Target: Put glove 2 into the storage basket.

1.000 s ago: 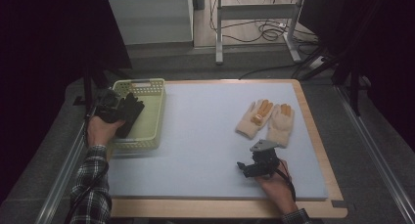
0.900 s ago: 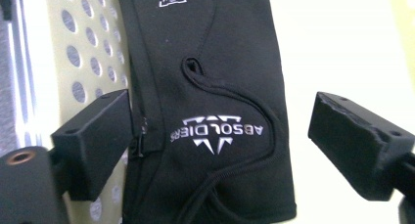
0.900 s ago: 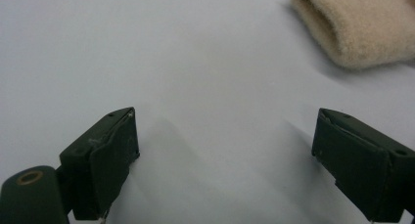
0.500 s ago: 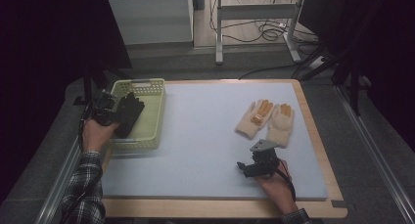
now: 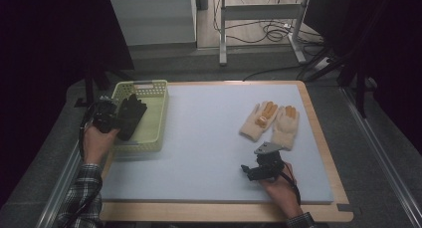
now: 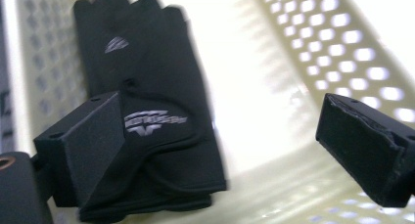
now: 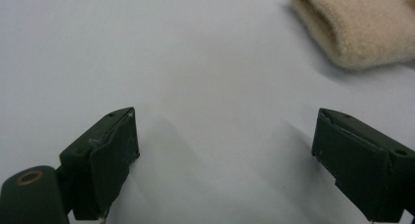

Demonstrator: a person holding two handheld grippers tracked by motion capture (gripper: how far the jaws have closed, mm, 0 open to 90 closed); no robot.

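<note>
A pair of black gloves (image 5: pixel 130 116) (image 6: pixel 147 62) lies in the pale green perforated basket (image 5: pixel 155 94) (image 6: pixel 303 57) at the table's left. My left gripper (image 5: pixel 110 119) (image 6: pixel 220 131) is open at the basket's left rim. The gloves' cuff end rests against its left jaw, and the right jaw stands apart over the basket floor. Two beige knit gloves with orange palm dots (image 5: pixel 259 119) (image 5: pixel 284 127) lie side by side at the right. My right gripper (image 5: pixel 251 171) (image 7: pixel 225 150) is open just in front of them, low over the mat, with one beige cuff (image 7: pixel 357 28) ahead of it.
A light blue mat (image 5: pixel 199 138) covers the table, framed by a wooden edge (image 5: pixel 219 211). Beyond the far edge are a grey cabinet (image 5: pixel 154 19), table legs and cables on the floor (image 5: pixel 268 31).
My left hand and gripper have drawn back a little to the left and toward the near side of the basket. The black gloves stay in the basket. The right gripper has not moved.
</note>
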